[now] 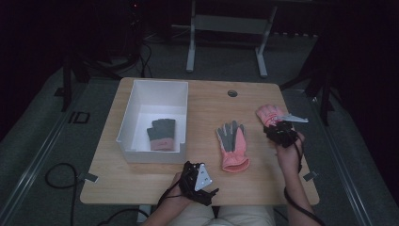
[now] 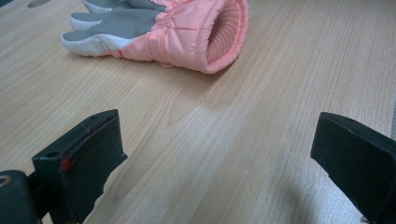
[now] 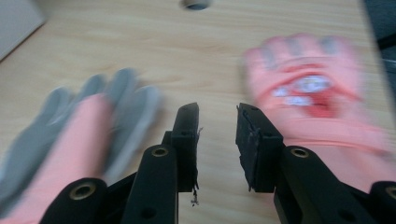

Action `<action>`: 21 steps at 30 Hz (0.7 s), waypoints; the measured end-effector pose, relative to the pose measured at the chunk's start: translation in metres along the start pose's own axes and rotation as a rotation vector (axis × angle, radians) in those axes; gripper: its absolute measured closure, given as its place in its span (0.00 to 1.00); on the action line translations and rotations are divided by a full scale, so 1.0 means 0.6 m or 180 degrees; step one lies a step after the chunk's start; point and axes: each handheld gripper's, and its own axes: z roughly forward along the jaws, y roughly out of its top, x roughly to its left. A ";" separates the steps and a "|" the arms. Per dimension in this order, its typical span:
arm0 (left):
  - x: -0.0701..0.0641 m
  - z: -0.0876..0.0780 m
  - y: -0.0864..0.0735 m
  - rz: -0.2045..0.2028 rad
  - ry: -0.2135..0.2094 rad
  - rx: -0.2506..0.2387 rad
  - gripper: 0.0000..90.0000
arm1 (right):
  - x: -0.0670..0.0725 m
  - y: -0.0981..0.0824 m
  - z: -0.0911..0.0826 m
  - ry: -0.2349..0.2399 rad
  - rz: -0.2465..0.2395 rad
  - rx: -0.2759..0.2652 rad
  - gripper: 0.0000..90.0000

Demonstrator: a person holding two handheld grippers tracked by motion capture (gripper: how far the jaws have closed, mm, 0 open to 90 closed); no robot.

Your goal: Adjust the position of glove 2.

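Note:
A pink glove with a grey palm (image 1: 232, 146) lies palm up in the middle of the wooden table (image 1: 207, 108), cuff toward me. A second pink glove (image 1: 268, 114) lies back up at the right. My right gripper (image 1: 277, 128) hovers at that glove's cuff end. In the blurred right gripper view its jaws (image 3: 217, 109) stand partly open over bare wood, between the grey-palmed glove (image 3: 84, 135) and the pink one (image 3: 313, 93). My left gripper (image 1: 200, 175) rests near the front edge, jaws (image 2: 219, 154) wide open and empty, facing the glove's open cuff (image 2: 187, 32).
A white open box (image 1: 155, 89) stands at the left of the table with a dark grey and pink glove (image 1: 161, 134) inside. A round cable hole (image 1: 232, 93) sits near the far edge. Table legs and cables stand on the floor beyond.

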 end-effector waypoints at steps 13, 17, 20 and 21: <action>0.001 0.002 0.001 0.0023 -0.0004 -0.0006 0.02 | -0.109 0.034 0.048 -0.0155 0.0104 0.0125 0.68; 0.000 0.003 0.001 0.0035 -0.0022 0.0002 0.02 | -0.111 0.044 0.075 -0.0191 -0.0018 0.0146 0.67; 0.001 0.003 0.000 0.0041 -0.0030 -0.0001 0.02 | -0.115 0.045 0.097 -0.0262 -0.0078 0.0239 0.66; 0.001 0.003 0.000 0.0033 -0.0029 -0.0004 0.02 | -0.115 0.044 0.101 -0.0283 -0.0098 0.0246 0.67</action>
